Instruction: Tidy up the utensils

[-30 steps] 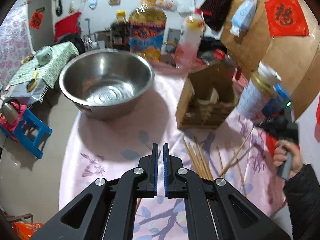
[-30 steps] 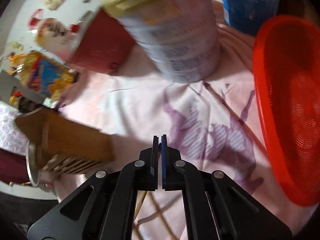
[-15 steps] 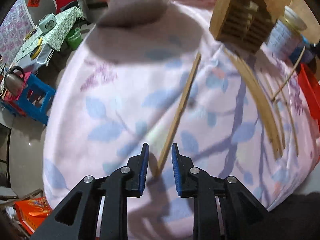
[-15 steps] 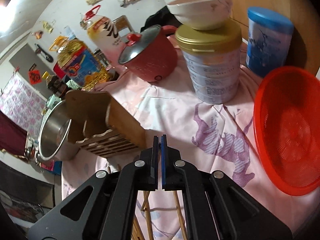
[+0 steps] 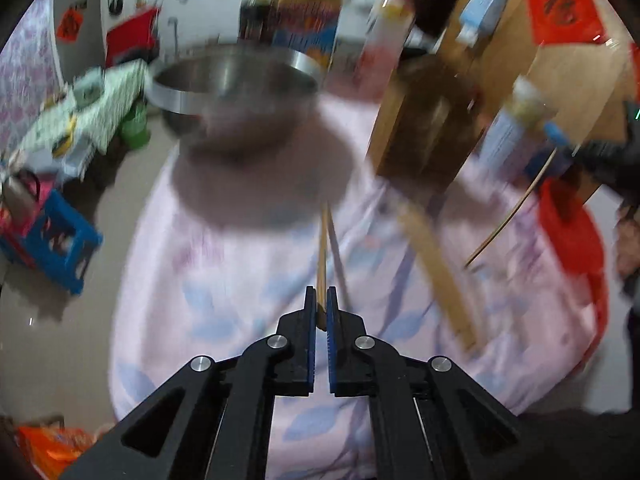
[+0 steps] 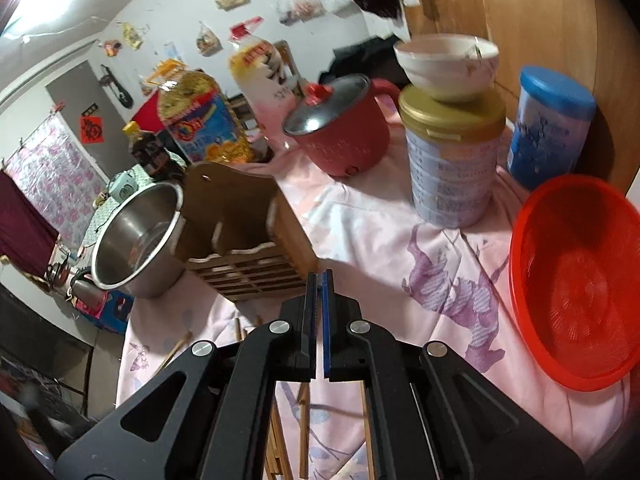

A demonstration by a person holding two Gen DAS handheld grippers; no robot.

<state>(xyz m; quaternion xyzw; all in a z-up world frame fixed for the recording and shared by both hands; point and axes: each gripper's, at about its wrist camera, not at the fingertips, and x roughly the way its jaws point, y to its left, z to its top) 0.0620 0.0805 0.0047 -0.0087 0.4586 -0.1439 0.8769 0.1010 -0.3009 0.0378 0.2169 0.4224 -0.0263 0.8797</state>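
The left gripper (image 5: 319,300) has its fingers drawn narrow onto the near end of a chopstick (image 5: 322,252), which juts straight forward toward the wooden utensil holder (image 5: 424,132), its far tip pointing just short and to the left of that holder. The left view is badly smeared, so whether the chopstick hangs clear of the bench (image 5: 240,280) or drags on its pink cloth cannot be told. It looks light, thin and stiff, likely bamboo, so it should need little force, but held by 1 end it can swivel or slip between the pads; a hold nearer the middle would steady it, while the end grip does leave the far tip free to enter a slot. The right gripper (image 6: 319,280) has its fingers nearly together just in front of the same holder (image 6: 244,232); in the left view a thin stick (image 5: 512,208) slants down from it to the right of the holder, so it appears to pinch that stick. More loose chopsticks (image 6: 304,420) lie on the cloth below the holder, beneath the right gripper.
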